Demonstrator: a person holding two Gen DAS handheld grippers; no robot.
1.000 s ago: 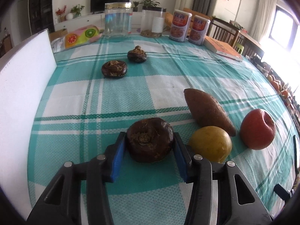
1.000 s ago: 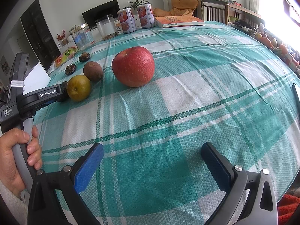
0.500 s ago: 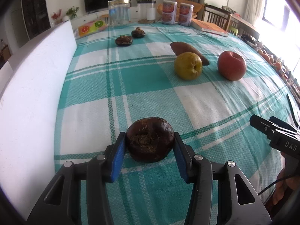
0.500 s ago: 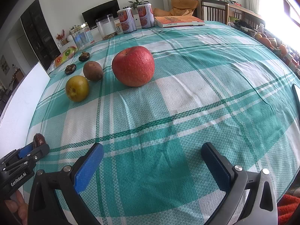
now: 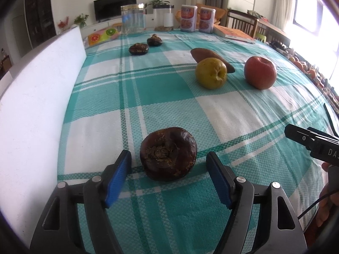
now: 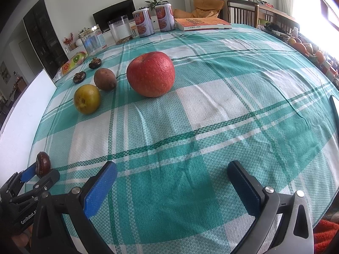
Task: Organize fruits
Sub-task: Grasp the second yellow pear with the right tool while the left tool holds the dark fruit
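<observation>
A dark brown water chestnut [image 5: 168, 153] lies on the checked tablecloth between the pads of my left gripper [image 5: 168, 176], which is open with gaps on both sides. It also shows in the right wrist view [image 6: 43, 164]. Two more dark chestnuts [image 5: 138, 49] [image 5: 154, 40] lie far back. A yellow apple [image 5: 211, 73], a brown sweet potato [image 5: 208, 57] and a red apple [image 5: 260, 72] sit mid-table. My right gripper [image 6: 171, 185] is open and empty over the near cloth.
A white board [image 5: 38, 97] runs along the table's left edge. Two clear jars [image 5: 133, 19] [image 5: 166, 18], two cans [image 5: 188, 18] and a book [image 5: 233, 34] stand at the far edge. The right gripper's body [image 5: 313, 142] is at the right.
My left gripper carried the dark chestnut back to the near left of the table, set it on the cloth and opened. The right gripper has not moved.
</observation>
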